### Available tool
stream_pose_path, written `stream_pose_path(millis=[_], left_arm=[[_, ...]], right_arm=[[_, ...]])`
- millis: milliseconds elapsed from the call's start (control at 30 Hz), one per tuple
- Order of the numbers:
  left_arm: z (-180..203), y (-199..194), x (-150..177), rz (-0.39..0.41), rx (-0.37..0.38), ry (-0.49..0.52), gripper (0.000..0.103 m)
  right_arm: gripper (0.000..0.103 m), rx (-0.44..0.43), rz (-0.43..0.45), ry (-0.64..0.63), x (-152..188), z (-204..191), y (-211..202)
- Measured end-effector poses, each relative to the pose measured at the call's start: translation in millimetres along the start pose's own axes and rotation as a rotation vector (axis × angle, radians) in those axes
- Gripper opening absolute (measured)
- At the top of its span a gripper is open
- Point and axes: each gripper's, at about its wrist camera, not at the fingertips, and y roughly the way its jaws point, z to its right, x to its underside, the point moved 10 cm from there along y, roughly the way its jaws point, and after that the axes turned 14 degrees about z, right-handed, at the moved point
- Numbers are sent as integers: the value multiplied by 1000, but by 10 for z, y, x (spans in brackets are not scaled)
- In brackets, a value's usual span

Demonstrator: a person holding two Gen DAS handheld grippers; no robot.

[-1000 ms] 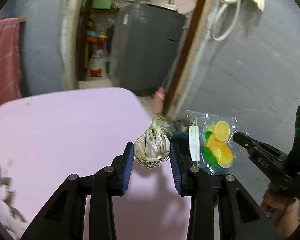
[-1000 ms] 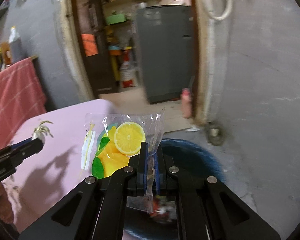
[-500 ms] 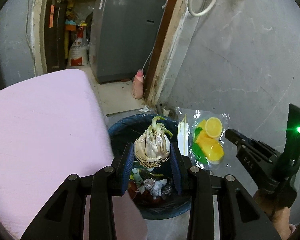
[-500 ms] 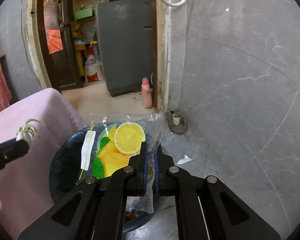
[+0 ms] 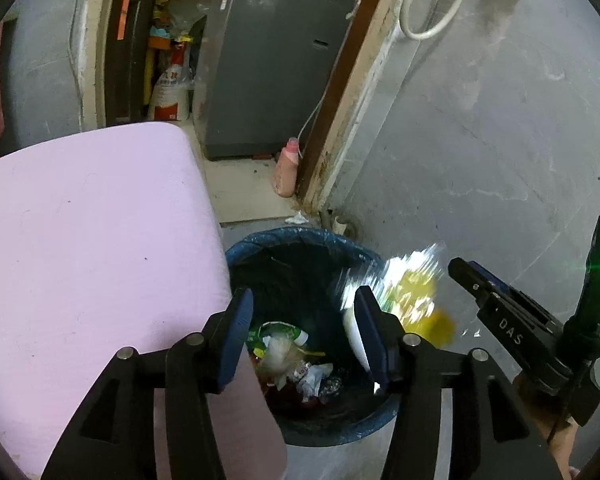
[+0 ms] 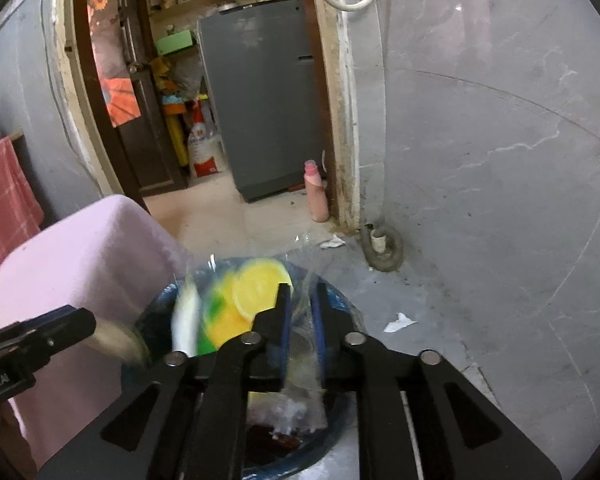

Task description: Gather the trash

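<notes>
The left gripper (image 5: 302, 330) hangs over the blue bin (image 5: 300, 240) with its fingers (image 5: 238, 322) spread wide and nothing between them. The lemon-print plastic bag (image 6: 236, 304), blurred, sits just left of and between the right gripper's (image 6: 300, 318) parted fingers (image 6: 283, 308); I cannot tell if they still touch it. Straight below both pairs of fingers, beside the pink table (image 5: 92, 240), the bin holds crumpled wrappers and scraps (image 5: 292, 364).
</notes>
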Motion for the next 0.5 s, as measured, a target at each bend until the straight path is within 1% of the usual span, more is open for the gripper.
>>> stream_pose_path(millis=[33,133,167,233,300,367,400,467,500], left_arm=[[-13,-31,-20,6,-1,-2,46],[-59,-135,-119,33,-11,4,47],[-78,-188,-163,53,-17,0,47],[-109,-293,-247,89,-24,-8,55],[-152,-429,-337,134,-37,-14,59],[-199,-581,-424,171,-45,-19,63],[-227,-680,-459,190,-51,-18,65],[-255,-836,-522,220,-60,-11,70],[-283,-946,-547,240,-69,-7,75]], right_arm=[[25,-7,13,1,-27,-16,-23],[26,-22,41,-1,-86,-73,-57],[26,-27,48,-2,-104,-97,-72],[27,-39,69,0,-149,-127,-127],[29,-57,104,8,-220,-188,-233],[41,-64,136,2,-282,-241,-341],[53,-74,160,-1,-318,-285,-431],[54,-85,179,-10,-363,-356,-542],[55,-94,186,-11,-384,-402,-608]])
